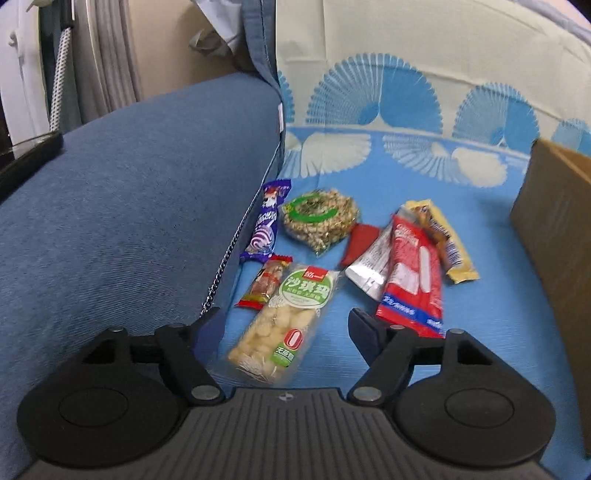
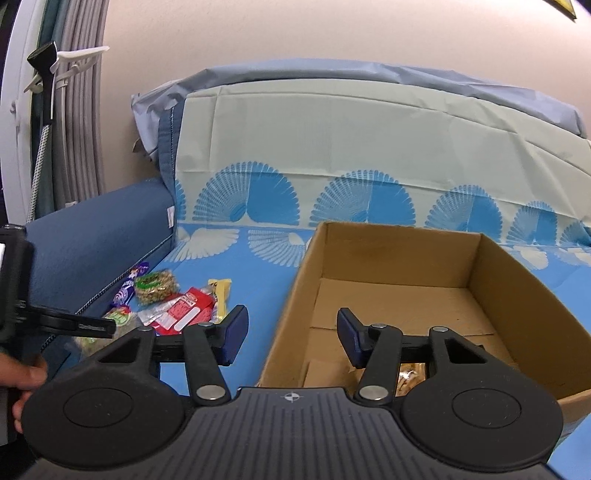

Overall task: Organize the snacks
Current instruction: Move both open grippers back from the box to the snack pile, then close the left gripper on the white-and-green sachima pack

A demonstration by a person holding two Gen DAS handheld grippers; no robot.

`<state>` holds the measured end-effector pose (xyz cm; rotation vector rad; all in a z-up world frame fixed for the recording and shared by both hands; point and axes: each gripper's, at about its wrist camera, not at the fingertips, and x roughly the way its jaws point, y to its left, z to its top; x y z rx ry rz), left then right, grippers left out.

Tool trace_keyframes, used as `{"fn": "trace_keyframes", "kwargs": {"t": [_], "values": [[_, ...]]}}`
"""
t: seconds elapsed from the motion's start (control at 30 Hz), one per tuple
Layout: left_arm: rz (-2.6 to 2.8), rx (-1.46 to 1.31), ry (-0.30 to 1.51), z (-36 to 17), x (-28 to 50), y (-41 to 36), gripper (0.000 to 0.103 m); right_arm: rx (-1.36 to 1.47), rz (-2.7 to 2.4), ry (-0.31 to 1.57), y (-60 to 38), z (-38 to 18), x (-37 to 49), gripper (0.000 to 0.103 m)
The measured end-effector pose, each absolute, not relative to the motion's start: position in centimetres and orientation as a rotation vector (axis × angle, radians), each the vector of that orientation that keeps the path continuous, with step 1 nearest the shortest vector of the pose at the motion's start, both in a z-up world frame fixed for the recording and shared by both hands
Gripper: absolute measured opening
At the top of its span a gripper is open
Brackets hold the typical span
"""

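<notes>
Hovering low, the left tool [image 1: 286, 325] has its fingers wide apart w/ the green-label snack bar [image 1: 280, 321] lying between them on the sofa seat, probably so it can close across the bar's width. The bar's long axis runs near-to-far, label end away, leaning right. The right tool [image 2: 291, 338], also apart & empty, waits at the cardboard box [image 2: 517, 280], likely the drop place.

A blue sofa armrest [image 1: 129, 206] runs along the left, a thin chain [image 1: 225, 258] hanging down its inner side. A cover [image 2: 332, 147] with blue fan prints drapes the seat and backrest. Grey curtains [image 2: 79, 122] hang by the pinkish wall [image 2: 295, 29].
</notes>
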<state>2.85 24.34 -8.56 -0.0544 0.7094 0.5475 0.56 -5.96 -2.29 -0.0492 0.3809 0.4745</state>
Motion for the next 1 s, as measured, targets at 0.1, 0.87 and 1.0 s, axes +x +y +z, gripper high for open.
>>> {"fn": "trace_keyframes", "kwargs": {"t": [0.1, 0.87, 1.0], "values": [[0.547, -0.051, 0.741, -9.2, 3.4, 24.5, 0.079, -0.055, 0.482, 0.39, -5.7, -2.5, 0.6, 0.056], [0.268, -0.513, 0.88, -7.9, -1.6, 27.4, 0.039, -0.117, 0.575, 0.4, -3.3, -3.3, -0.3, 0.063], [0.308, -0.508, 0.897, -7.6, -2.8, 26.9, 0.039, -0.107, 0.594, 0.377, -2.7, -2.4, -0.4, 0.059]]}}
